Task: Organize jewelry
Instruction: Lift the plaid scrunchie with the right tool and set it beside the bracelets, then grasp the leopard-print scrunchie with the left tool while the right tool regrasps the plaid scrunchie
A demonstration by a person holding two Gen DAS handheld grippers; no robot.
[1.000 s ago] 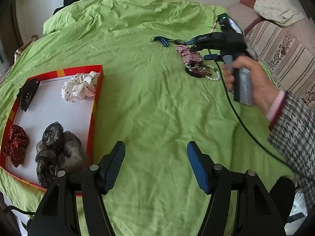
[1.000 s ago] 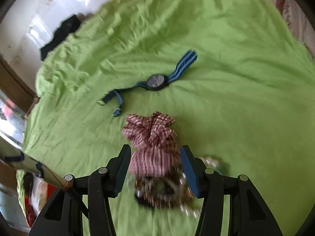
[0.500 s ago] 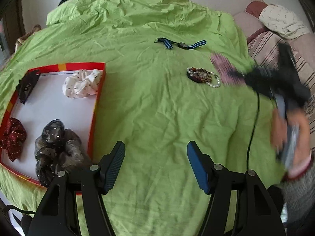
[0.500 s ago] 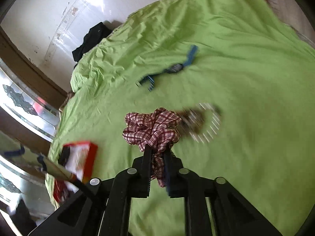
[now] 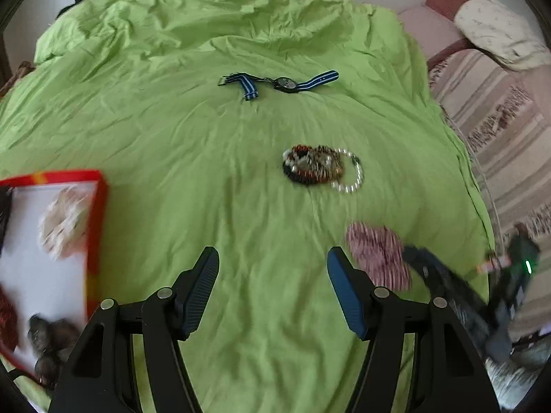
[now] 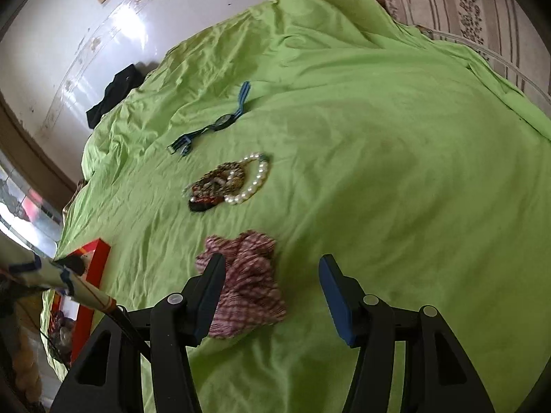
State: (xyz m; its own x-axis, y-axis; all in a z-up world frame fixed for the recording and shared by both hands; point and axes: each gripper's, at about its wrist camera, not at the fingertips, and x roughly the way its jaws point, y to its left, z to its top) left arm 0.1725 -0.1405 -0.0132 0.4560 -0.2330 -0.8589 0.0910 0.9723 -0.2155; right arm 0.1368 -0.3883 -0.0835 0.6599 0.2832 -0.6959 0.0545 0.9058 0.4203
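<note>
A red-and-white plaid scrunchie (image 6: 246, 280) lies on the green bedsheet (image 6: 396, 172), loose between my right gripper's (image 6: 272, 292) open jaws; it also shows blurred in the left wrist view (image 5: 377, 258). A pile of bead and pearl bracelets (image 5: 318, 168) (image 6: 229, 182) lies mid-bed. A watch with a blue striped strap (image 5: 279, 82) (image 6: 213, 124) lies farther back. My left gripper (image 5: 272, 292) is open and empty above the sheet. A red-rimmed white tray (image 5: 94, 241) at the left holds a white dotted scrunchie (image 5: 63, 225) and dark scrunchies (image 5: 51, 340).
A striped sofa (image 5: 499, 120) with a cream cushion (image 5: 496, 31) stands right of the bed. Dark clothing (image 6: 115, 94) lies at the far edge by the wall. The tray's red corner (image 6: 94, 258) shows in the right wrist view.
My right gripper carried the plaid scrunchie away from the bracelet pile toward the near side, then opened and let it go onto the sheet. My left gripper shifted right; the tray sits further left in view.
</note>
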